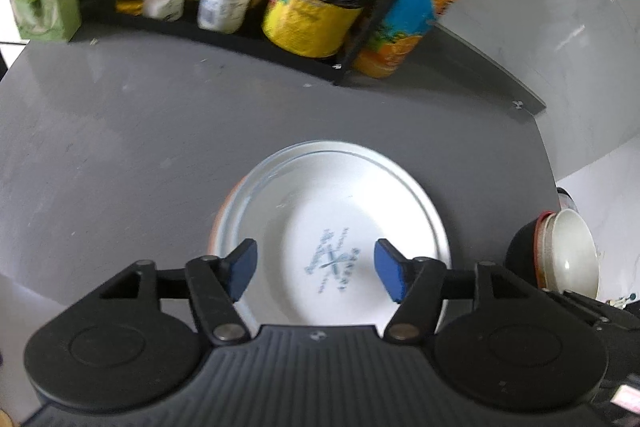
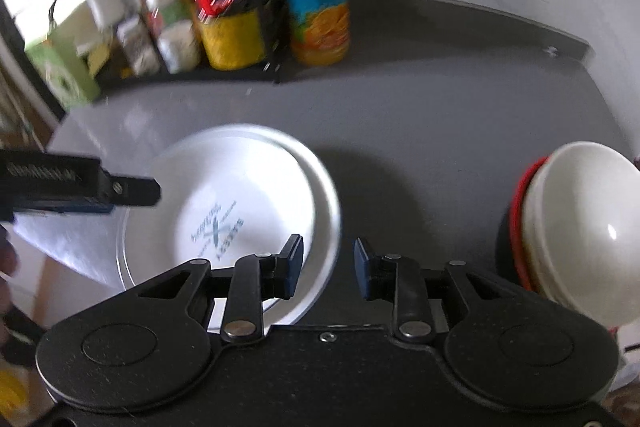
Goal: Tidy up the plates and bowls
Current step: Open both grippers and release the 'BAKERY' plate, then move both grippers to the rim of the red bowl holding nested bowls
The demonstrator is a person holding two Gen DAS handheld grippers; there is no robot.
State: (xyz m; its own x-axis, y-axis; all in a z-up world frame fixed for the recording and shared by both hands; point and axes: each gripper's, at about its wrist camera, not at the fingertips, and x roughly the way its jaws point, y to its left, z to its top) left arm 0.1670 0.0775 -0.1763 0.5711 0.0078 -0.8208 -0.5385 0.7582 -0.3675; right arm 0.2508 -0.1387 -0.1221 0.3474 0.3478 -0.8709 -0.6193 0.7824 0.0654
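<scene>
Plates [image 1: 332,227] stacked near tabletop's front edge, directly under left gripper [image 1: 316,269], jaws apart; right gripper [image 2: 328,269] beside, jaws apart, empty.

Both grippers are the same build: matte black plastic with a ribbed body, two big round discs at the base, and silver rivets on the linkage arms. The left gripper [image 1: 316,269] and the right gripper [image 2: 329,267] have dark blue pads on the fingertips.
</scene>
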